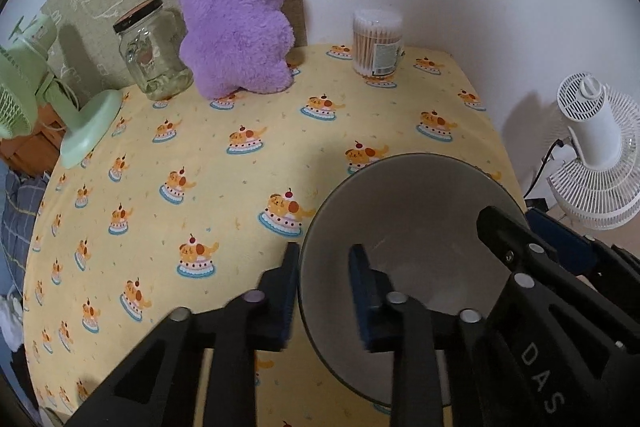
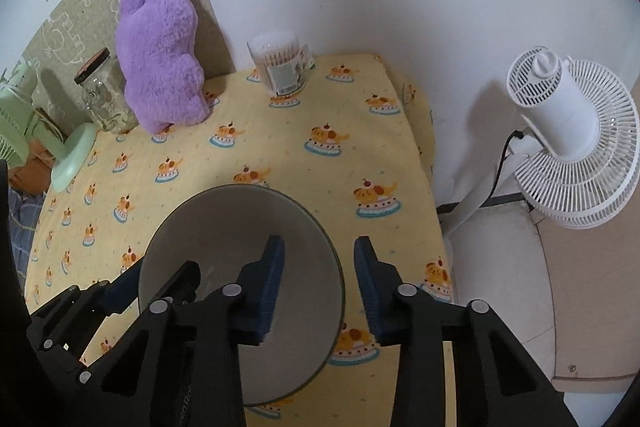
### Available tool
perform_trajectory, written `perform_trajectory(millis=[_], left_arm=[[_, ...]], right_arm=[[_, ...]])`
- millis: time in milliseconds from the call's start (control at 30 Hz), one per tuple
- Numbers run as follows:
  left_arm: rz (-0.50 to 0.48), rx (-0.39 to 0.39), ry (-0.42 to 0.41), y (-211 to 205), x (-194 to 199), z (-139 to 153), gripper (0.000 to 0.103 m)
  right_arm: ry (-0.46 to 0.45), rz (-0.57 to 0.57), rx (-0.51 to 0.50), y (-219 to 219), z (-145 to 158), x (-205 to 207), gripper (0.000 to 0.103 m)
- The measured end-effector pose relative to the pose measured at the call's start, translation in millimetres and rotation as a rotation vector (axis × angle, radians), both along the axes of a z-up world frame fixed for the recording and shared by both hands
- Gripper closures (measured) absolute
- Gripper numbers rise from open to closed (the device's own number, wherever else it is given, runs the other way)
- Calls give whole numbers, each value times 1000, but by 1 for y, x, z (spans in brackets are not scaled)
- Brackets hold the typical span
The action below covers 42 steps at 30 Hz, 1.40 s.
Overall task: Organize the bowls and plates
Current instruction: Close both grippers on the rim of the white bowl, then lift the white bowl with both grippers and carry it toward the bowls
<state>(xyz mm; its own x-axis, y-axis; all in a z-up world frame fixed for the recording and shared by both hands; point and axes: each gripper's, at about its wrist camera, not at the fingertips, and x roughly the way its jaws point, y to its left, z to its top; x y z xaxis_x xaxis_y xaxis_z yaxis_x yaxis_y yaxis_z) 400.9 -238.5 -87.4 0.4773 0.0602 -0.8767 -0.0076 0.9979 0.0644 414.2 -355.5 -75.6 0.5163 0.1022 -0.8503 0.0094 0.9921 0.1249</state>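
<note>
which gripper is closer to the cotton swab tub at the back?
Right, marginally; hard to call. Both grippers straddle the bowl rim at the table's near edge: left gripper on its left rim, right gripper on its right rim. The cotton swab tub stands back-right.

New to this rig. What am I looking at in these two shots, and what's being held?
No robot arm: a person holds a two-finger gripper in each hand, with a fisheye camera on each looking along its fingers.

The left view shows the left gripper astride the left rim of a grey bowl. The right view shows the right gripper astride its right rim. Both are open, so nothing is clamped.

On the yellow tablecloth: a purple plush, a jar, a swab tub and a green fan. A white fan stands beside the table.
</note>
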Motion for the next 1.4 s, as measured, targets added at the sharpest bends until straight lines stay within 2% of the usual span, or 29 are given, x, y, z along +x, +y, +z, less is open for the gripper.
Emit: perform_trajectory(millis=[167,633,967,1400], left_arm=[[5,12,-1,1,2,0,87],[2,3,22,1,-5,2,87],[6,-17,35,1,-34,16,87],[7,-23,-1,22,-84,52,87]], right_arm=[[3,1,-22,1,-2,2,77],[26,-14,-17,0,0,-5,76],[34,-25,-22,1,15,-35,76],[-4,-15,-28,21,54,-89,76]])
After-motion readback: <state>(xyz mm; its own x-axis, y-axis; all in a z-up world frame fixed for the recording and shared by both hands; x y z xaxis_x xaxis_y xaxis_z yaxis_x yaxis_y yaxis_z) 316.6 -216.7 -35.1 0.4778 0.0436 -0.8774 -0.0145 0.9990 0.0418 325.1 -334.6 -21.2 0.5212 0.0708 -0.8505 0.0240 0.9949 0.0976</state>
